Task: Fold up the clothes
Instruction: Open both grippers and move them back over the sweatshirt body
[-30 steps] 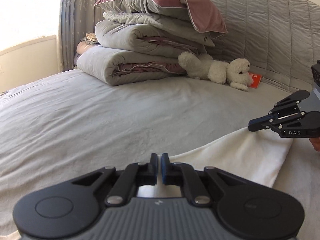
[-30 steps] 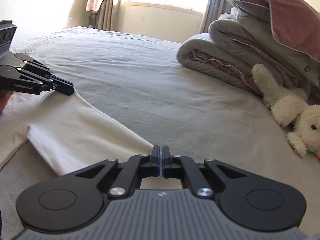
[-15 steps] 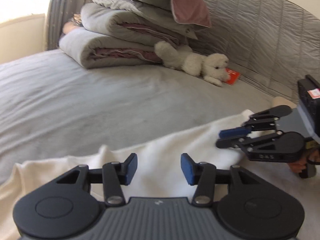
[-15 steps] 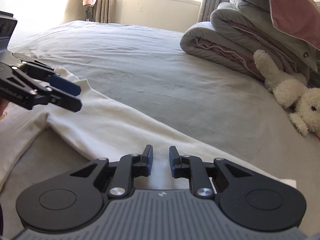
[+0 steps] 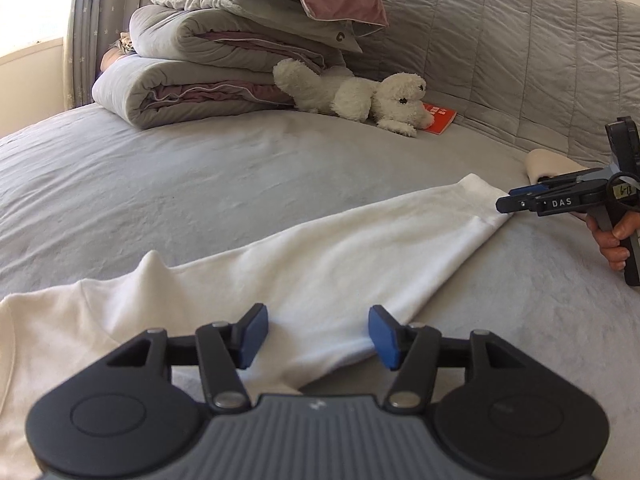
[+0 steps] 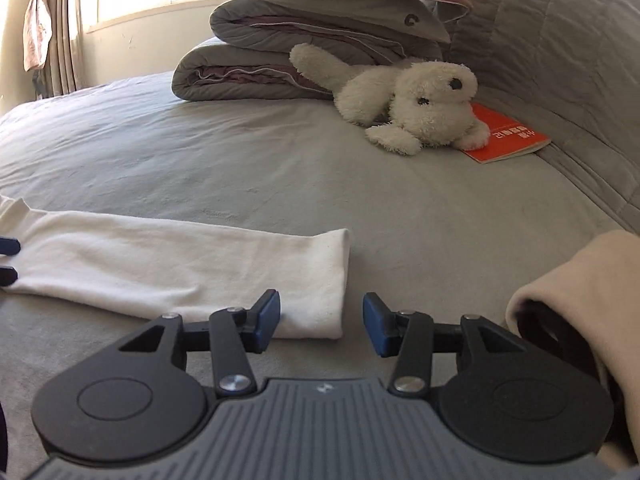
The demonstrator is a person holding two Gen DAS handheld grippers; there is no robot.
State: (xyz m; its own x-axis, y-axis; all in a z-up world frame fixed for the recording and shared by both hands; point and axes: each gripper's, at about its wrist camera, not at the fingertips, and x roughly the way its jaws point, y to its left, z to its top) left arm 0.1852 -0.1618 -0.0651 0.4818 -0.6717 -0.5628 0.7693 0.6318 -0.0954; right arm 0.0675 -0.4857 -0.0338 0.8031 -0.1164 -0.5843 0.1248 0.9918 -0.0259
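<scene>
White garment (image 5: 280,280) is laid flat on the grey bed (image 5: 200,184), one long sleeve (image 6: 180,264) stretched out. Left gripper (image 5: 316,332) is seen spread wide, nothing pinched, sleeve base lying between and just ahead of its fingers. Right gripper (image 6: 320,322) is likewise spread, empty; sleeve cuff (image 6: 332,280) lies just ahead of its left finger. Behind, folded quilts (image 5: 208,64), a plush toy (image 5: 360,96) and a red booklet (image 6: 504,136) are noted near the headboard
</scene>
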